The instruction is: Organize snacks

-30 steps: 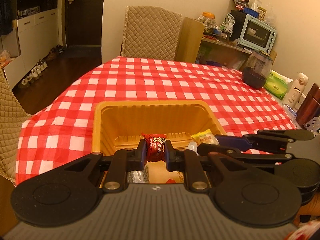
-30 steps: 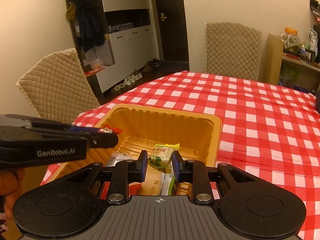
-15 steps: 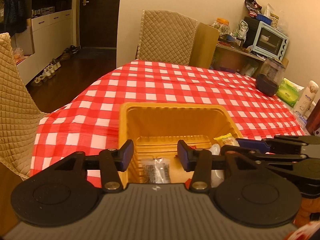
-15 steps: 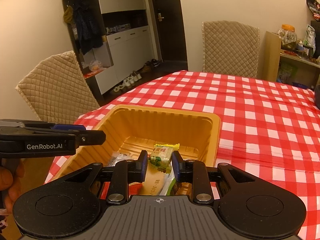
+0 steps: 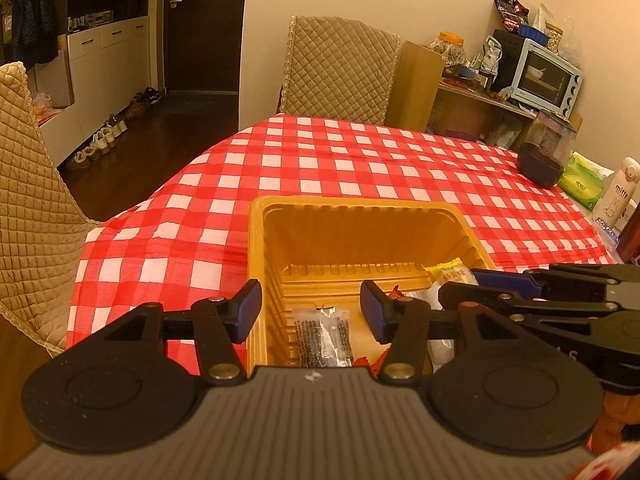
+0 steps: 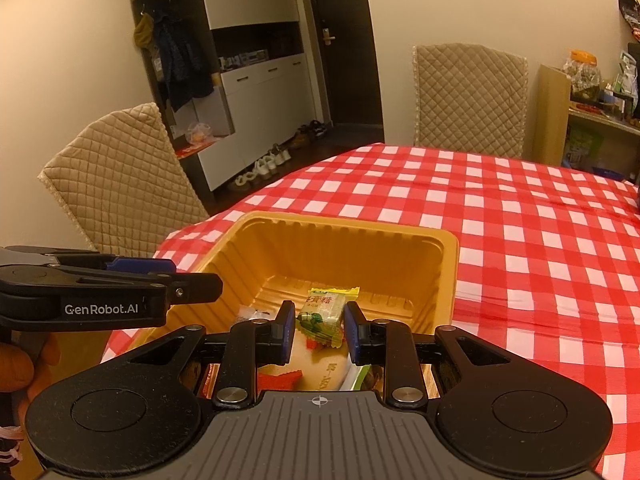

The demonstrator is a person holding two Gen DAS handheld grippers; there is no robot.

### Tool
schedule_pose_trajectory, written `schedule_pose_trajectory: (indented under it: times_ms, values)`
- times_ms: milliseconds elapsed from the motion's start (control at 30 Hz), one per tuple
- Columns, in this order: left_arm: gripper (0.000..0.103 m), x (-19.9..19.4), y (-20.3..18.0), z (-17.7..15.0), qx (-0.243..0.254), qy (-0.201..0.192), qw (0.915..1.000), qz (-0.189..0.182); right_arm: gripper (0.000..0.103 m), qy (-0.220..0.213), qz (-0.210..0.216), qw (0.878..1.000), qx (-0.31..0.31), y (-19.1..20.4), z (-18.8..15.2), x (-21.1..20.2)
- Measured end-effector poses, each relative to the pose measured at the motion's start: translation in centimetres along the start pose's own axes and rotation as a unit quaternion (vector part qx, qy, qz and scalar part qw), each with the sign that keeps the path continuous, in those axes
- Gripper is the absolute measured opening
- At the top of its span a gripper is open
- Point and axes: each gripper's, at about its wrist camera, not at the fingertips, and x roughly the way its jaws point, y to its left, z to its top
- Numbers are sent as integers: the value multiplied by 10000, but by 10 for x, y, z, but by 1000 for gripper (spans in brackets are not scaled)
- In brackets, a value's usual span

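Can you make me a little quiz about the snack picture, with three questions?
1. True or false: the left gripper is squeezing a snack.
2. What does the right gripper hold over the yellow tray? A) a green and yellow candy B) a banana C) a spoon
3. What pattern covers the tablecloth?

Key:
1. False. Its jaws are opening, with nothing between them.
2. A
3. Red and white checks.
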Motion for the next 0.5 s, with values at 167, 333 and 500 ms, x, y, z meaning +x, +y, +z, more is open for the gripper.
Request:
schedule_pose_trajectory:
  times_ms: [167,333,500]
  values:
    - [63,1,2,-2,-4,-15,10000,72,38,-181,77,9998,-37,1,1,-2]
    - [67,0,3,-3,0,-33,9999,140,40,-379,-107,9992,45,-6,4,-10]
    - [73,-2,2,-4,18,-84,9998,186,44,-455,-322,9984,130,-15,5,-16]
